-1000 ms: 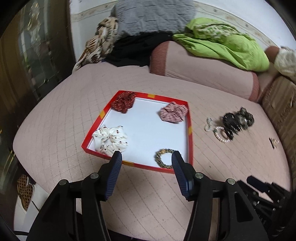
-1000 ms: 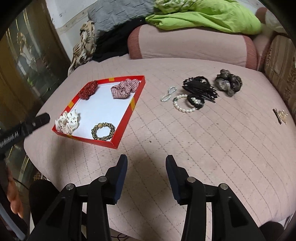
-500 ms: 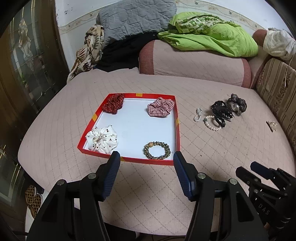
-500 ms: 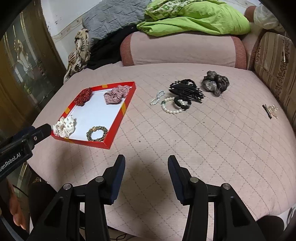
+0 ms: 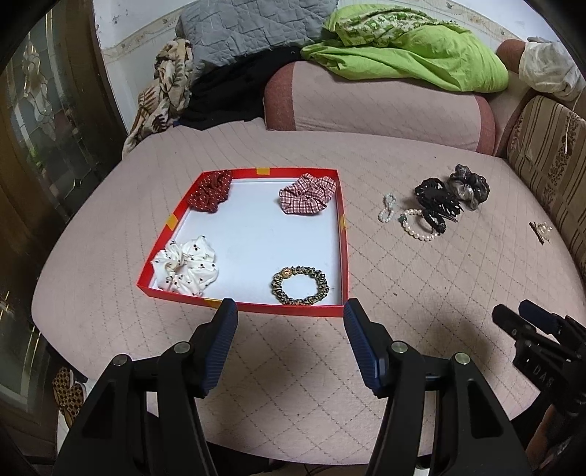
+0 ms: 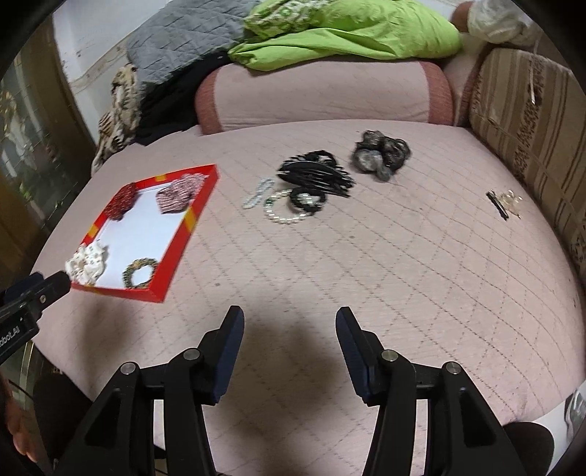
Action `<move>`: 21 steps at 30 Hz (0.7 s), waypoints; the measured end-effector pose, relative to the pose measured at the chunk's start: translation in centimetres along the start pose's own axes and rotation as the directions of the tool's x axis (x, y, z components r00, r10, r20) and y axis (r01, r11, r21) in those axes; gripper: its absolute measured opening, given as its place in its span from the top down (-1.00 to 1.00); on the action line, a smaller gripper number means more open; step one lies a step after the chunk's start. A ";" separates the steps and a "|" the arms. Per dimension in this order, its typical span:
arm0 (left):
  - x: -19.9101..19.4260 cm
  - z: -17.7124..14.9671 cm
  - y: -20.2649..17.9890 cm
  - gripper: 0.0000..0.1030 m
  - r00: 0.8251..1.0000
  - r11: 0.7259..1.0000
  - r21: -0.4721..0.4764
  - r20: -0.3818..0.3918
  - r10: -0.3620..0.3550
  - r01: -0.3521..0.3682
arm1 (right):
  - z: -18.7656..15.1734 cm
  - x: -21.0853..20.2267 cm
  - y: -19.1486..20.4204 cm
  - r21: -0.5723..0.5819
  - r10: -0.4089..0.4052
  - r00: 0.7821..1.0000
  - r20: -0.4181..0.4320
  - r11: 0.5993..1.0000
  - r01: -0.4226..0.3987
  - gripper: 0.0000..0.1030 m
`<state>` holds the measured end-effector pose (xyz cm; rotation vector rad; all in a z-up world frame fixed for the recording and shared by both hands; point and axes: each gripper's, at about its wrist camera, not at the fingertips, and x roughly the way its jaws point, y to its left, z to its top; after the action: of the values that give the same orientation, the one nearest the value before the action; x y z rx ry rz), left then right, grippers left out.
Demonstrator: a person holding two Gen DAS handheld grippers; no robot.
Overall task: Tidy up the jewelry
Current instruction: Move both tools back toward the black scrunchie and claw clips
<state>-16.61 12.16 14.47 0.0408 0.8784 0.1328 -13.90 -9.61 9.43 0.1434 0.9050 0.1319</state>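
Observation:
A red tray (image 5: 344, 256) (image 6: 190, 219) with a white floor lies on the pink quilted bed. It holds a white dotted scrunchie (image 5: 186, 265), a dark red scrunchie (image 5: 211, 190), a checked scrunchie (image 5: 308, 193) and a gold-black hair tie (image 5: 300, 285). Right of the tray lie a small bead bracelet (image 5: 387, 208) (image 6: 258, 192), a pearl bracelet (image 5: 417, 229) (image 6: 284, 214), a black hair claw (image 6: 315, 175) and a dark grey scrunchie (image 6: 381, 153). A hair clip (image 6: 503, 201) lies far right. My left gripper (image 5: 291, 311) is open and empty before the tray. My right gripper (image 6: 289, 316) is open and empty over bare quilt.
A pink bolster (image 5: 373, 102) with a green blanket (image 5: 414, 58) and a grey quilt (image 5: 252, 25) lies at the back. A striped cushion (image 6: 531, 121) borders the right side. A glass door (image 5: 36, 110) stands at the left. The bed edge runs just below both grippers.
Both grippers have pulled back and risen a little, so the tray and jewelry look farther off. The right gripper has opened wider. Nothing on the bed has moved.

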 end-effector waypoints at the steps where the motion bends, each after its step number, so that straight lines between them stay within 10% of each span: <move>1: 0.2 0.0 0.0 -0.15 1.000 1.000 -0.002 -0.005 -0.005 0.005 | 0.0 0.2 -0.6 0.015 -0.007 1.000 -0.002 1.000 0.007 -0.10; 21: 8.3 7.3 -8.6 -0.15 0.967 0.968 0.075 -0.101 -0.233 0.241 | 3.2 4.7 -10.2 0.156 -0.017 0.999 -0.041 0.987 0.023 -0.10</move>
<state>-4.90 4.85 11.95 0.0104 0.9735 -0.1289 -7.97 -19.07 5.86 0.2787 0.9558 0.0451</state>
